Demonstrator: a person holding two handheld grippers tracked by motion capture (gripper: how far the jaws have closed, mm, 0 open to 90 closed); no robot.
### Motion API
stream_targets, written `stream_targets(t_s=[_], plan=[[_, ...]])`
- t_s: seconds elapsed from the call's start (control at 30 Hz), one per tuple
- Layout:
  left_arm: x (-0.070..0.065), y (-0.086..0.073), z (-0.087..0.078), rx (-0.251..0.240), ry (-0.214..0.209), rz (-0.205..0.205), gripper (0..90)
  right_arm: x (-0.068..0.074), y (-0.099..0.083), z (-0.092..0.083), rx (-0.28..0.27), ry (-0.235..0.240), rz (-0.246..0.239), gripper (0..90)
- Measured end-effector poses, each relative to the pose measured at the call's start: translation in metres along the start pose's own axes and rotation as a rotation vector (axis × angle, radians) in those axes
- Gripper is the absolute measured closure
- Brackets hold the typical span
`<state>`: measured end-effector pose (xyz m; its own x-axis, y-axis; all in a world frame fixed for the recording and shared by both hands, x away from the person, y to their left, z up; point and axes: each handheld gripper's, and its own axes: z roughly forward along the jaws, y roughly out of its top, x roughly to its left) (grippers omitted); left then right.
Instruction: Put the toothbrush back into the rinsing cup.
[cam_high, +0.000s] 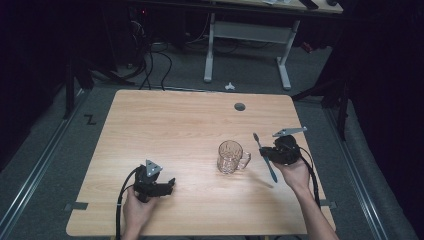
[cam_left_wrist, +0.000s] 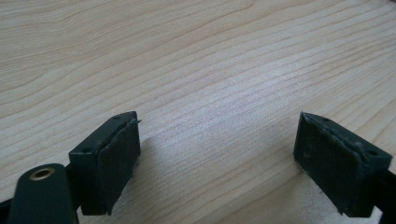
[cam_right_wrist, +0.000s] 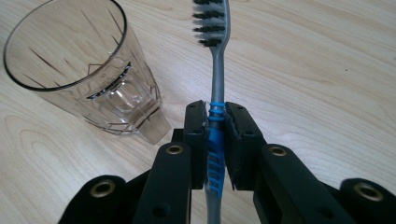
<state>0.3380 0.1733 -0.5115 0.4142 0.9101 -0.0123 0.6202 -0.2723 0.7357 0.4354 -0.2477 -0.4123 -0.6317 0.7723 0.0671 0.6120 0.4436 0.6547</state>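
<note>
On the wooden tabletop (cam_high: 165, 125), mid-frame, the right tool (cam_right_wrist: 215, 135) clamped the light, stiff toothbrush (cam_right_wrist: 215, 70) by its ribbed blue grip, the left tool (cam_left_wrist: 217, 158) gaping empty.

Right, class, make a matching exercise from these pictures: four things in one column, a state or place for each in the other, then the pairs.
Things:
1 toothbrush
2 glass mug
3 left gripper
4 right gripper

States:
A jaws wide open over bare wood
B stands empty on the table
C jaws shut on a blue handle
D held off the table, bristles away from the hand

Pairs: 1-D, 2-B, 3-A, 4-C
</note>
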Motion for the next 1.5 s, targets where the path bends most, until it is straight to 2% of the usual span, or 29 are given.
stream_targets(t_s=[0.43, 0.93, 1.3, 1.5], plan=[[0.0, 0.0, 0.0, 0.0, -0.001, 0.001, 15.1, 0.005, -0.007, -0.007, -0.05, 0.015, 0.001, 80.0], [0.0, 0.0, 0.0, 0.0, -0.001, 0.0, 15.1, 0.016, -0.013, -0.018, -0.168, 0.078, 0.013, 80.2], [0.0, 0.0, 0.0, 0.0, 0.0, 0.0, 15.1, 0.021, -0.01, -0.018, -0.197, 0.105, 0.009, 80.3], [0.0, 0.0, 0.0, 0.0, 0.0, 0.0, 15.1, 0.026, -0.003, -0.021, -0.216, 0.113, -0.013, 80.3]])
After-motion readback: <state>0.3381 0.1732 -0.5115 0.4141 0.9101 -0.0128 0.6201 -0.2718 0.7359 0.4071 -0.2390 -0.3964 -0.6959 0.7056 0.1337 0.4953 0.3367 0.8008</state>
